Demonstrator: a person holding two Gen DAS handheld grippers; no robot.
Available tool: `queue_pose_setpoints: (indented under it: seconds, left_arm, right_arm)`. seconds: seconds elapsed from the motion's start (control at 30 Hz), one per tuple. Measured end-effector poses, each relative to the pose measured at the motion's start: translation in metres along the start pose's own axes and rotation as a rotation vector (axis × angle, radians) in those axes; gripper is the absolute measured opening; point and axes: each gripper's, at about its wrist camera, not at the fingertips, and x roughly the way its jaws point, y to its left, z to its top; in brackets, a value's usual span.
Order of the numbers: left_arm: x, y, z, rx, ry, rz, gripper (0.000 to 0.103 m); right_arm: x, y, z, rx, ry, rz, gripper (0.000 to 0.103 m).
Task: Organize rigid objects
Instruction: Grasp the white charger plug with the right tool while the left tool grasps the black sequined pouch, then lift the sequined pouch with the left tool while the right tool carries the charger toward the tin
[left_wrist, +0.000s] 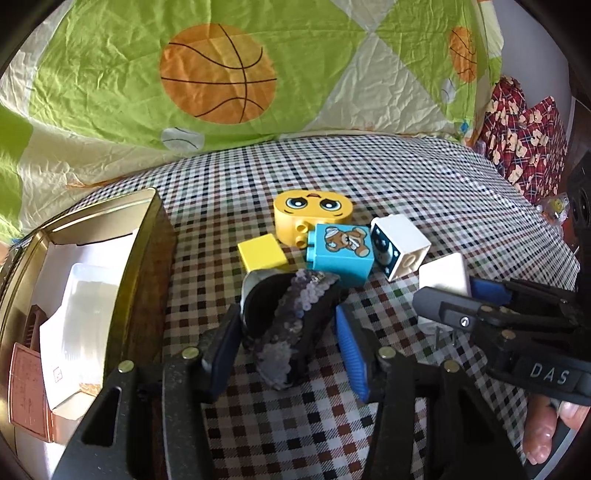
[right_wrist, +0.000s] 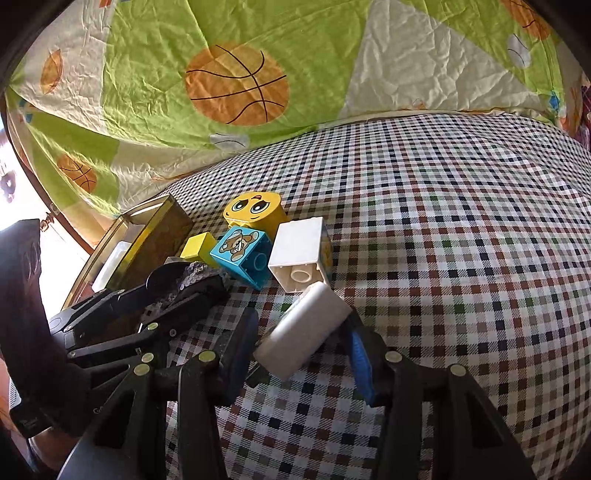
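On the checked cloth lie a yellow face block (left_wrist: 312, 214) (right_wrist: 255, 210), a small yellow brick (left_wrist: 261, 252) (right_wrist: 198, 246), a blue bear brick (left_wrist: 341, 253) (right_wrist: 243, 254) and a white brick (left_wrist: 399, 245) (right_wrist: 301, 253). My left gripper (left_wrist: 288, 336) is open around a black sequined pouch (left_wrist: 288, 325) (right_wrist: 192, 280); its right pad stands apart from the pouch. My right gripper (right_wrist: 299, 343) (left_wrist: 458, 295) has a white rounded charger (right_wrist: 304, 330) (left_wrist: 445, 275) between its pads.
An open gold tin box (left_wrist: 140, 236) (right_wrist: 162, 225) with white packaging inside stands at the left. A green basketball quilt (left_wrist: 221, 74) is heaped behind the cloth. A red patterned fabric (left_wrist: 524, 133) lies far right.
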Motion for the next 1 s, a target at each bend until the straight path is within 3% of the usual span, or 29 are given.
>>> queue_pose_setpoints:
  seconds: [0.1,0.33,0.4,0.47,0.63,0.83,1.0]
  left_arm:
    - [-0.006,0.002,-0.003,-0.014,-0.014,-0.015,0.05]
    - [-0.021,0.002,-0.008,-0.03,-0.078,0.018,0.049]
    - [-0.023,0.002,-0.007,-0.026,-0.089,0.034,0.049]
    - [-0.025,0.002,-0.007,-0.029,-0.103,0.052,0.049]
    - [-0.03,0.004,-0.007,-0.04,-0.131,0.073,0.049]
    - [-0.03,0.004,-0.006,-0.038,-0.128,0.07,0.05]
    - [-0.032,0.004,-0.007,-0.043,-0.136,0.065,0.049]
  right_arm:
    - [-0.005,-0.001,-0.001,0.007,-0.023,0.014,0.04]
    - [-0.003,0.001,-0.003,-0.001,-0.005,0.004,0.038]
    - [-0.002,-0.002,-0.003,0.022,0.002,-0.039,0.054]
    - [-0.003,-0.003,-0.002,0.028,-0.01,-0.061,0.061]
    - [-0.003,0.001,-0.003,0.013,-0.022,-0.182,0.067]
    - [0.01,0.026,-0.012,-0.119,0.041,-0.3,0.068]
    - [0.01,0.033,-0.016,-0.163,0.035,-0.337,0.042]
